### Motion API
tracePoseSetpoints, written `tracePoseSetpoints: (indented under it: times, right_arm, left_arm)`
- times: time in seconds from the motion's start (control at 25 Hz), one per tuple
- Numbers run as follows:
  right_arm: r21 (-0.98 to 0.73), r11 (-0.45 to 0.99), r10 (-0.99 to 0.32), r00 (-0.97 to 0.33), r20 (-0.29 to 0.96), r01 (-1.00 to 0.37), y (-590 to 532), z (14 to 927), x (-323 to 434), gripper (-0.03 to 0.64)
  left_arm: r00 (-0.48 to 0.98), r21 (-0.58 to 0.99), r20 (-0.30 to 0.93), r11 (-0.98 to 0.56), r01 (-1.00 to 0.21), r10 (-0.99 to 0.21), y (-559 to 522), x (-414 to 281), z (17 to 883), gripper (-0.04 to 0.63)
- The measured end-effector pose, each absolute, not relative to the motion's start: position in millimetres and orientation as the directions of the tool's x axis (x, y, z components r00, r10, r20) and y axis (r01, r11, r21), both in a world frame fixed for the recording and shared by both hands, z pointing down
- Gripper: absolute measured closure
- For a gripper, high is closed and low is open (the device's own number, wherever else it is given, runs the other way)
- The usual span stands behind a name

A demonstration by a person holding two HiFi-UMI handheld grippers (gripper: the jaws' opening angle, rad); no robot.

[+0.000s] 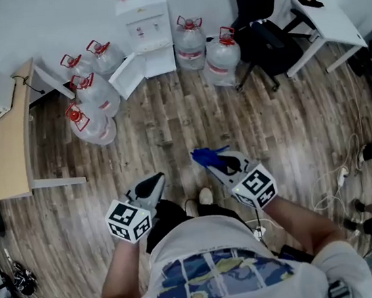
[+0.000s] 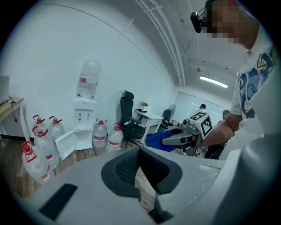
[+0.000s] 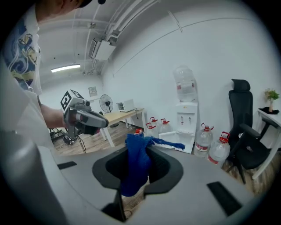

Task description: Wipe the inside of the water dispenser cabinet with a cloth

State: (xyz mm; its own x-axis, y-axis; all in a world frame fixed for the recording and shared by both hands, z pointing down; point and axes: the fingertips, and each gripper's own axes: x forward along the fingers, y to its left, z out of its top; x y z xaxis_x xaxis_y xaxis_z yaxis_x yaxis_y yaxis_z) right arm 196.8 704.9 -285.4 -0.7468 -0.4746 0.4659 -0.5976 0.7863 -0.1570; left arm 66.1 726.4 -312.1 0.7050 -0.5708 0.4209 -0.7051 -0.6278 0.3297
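The jaws of the right gripper (image 1: 214,162) were clamped on the blue cloth (image 3: 137,162). The jaws of the left gripper (image 1: 154,181) were together and empty. The dispenser (image 1: 144,25) stood well apart by the wall with its cabinet door (image 1: 129,75) open. Judged step: approach, wiping not yet begun. The next move calls for carrying the cloth into the cabinet.
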Motion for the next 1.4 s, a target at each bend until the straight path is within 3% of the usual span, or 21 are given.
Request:
tracePoseSetpoints:
  times: [0.36,1.04,1.4]
  right_arm:
    - [-0.117,0.753,-0.529,-0.701,0.479,-0.648,603.0,-278.5,193.4,0.54]
    - [0.045,0.722,-0.605,-0.599,0.524,-0.69,342.9,-299.9,44.9,0.54]
    - [0.04,0.747,-0.583,-0.624,0.52,-0.664,233.5,-274.7,40.8,0.54]
  left_arm:
    - [0.755,0.345,0.408,-0.679,-0.648,-0.513,639.1,64.2,-301.6,0.6]
    - [0.847,0.323,0.356,-0.798,-0.509,-0.395,407.9,-46.7,-301.8,0.6]
    - [0.842,0.352,0.373,-0.781,-0.516,-0.389,326.0,-12.1,-276.3,0.6]
